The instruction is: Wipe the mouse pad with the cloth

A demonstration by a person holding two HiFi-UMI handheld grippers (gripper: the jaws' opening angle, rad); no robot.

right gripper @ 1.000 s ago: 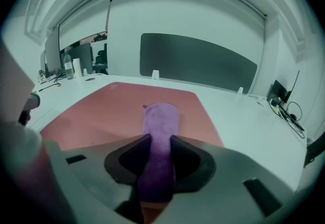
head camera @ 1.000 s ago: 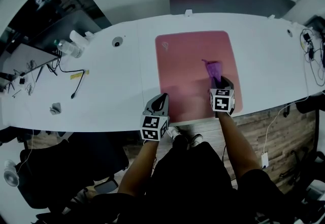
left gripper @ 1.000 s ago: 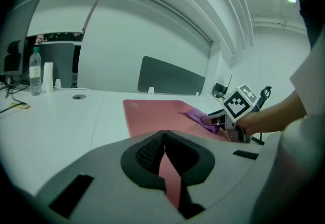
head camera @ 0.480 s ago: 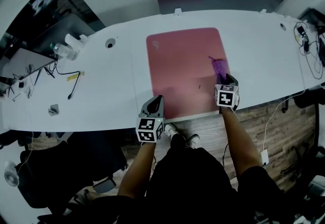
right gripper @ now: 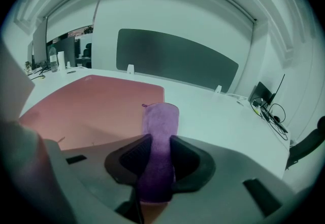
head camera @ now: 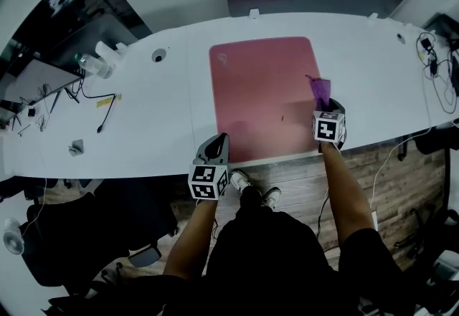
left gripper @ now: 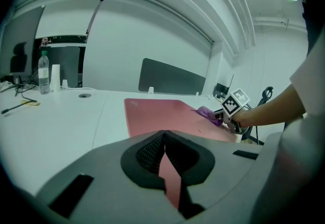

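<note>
Jutting forward, cloth [right gripper: 161, 116] sits clamped in right claw [right gripper: 159, 141].

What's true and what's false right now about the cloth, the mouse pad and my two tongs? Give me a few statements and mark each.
1. The right tongs grip the purple cloth. True.
2. The cloth sits at the right edge of the mouse pad. True.
3. The left tongs hold a corner of the mouse pad. False: they are shut on nothing.
4. A bottle stands on the mouse pad. False: it stands on the table, far to the left.
</note>
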